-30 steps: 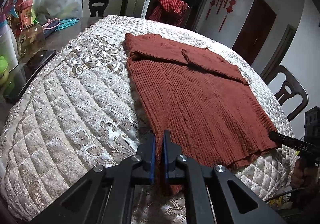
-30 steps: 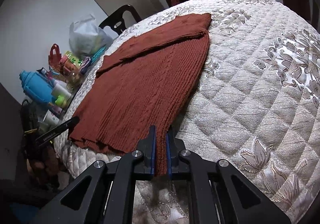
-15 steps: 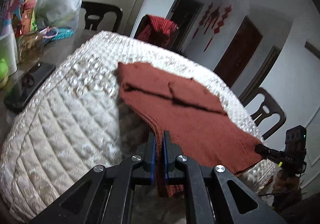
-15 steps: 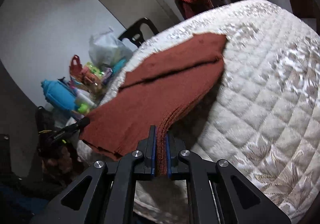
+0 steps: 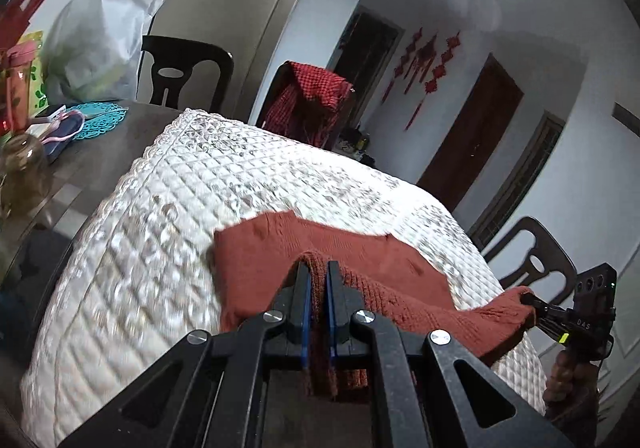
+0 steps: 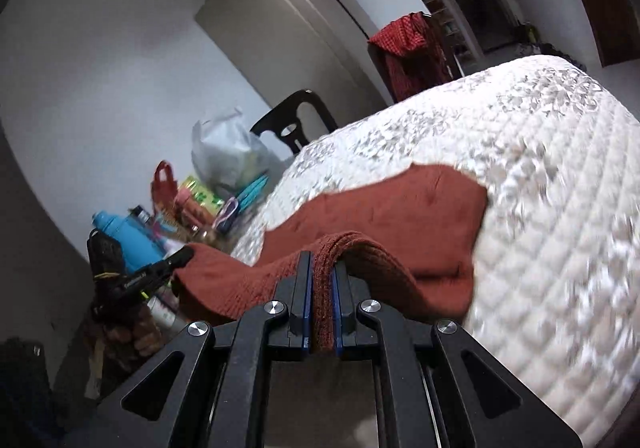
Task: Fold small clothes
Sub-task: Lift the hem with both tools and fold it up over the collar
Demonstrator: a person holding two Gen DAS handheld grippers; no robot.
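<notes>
A rust-red knitted sweater (image 5: pixel 256 260) lies on a white quilted cover (image 5: pixel 168 232). My left gripper (image 5: pixel 318 268) is shut on one bottom corner of the sweater and holds it lifted. My right gripper (image 6: pixel 323 260) is shut on the other bottom corner of the sweater (image 6: pixel 400 216). The hem hangs raised between the two grippers above the rest of the garment. The right gripper also shows at the right edge of the left wrist view (image 5: pixel 528 300), and the left gripper at the left of the right wrist view (image 6: pixel 186 256).
The quilted cover (image 6: pixel 540 208) spans a dark table (image 5: pixel 100 152). A white bag (image 5: pixel 96 48), a jar (image 5: pixel 24 168), a teal mat and bottles (image 6: pixel 128 240) crowd the table's left side. Dark chairs (image 5: pixel 180 76) stand around, one draped with red checked cloth (image 5: pixel 316 100).
Both grippers have lifted the sweater's hem off the cover and carried it up and forward toward the collar end. The lower body of the sweater now hangs raised over the rest.
</notes>
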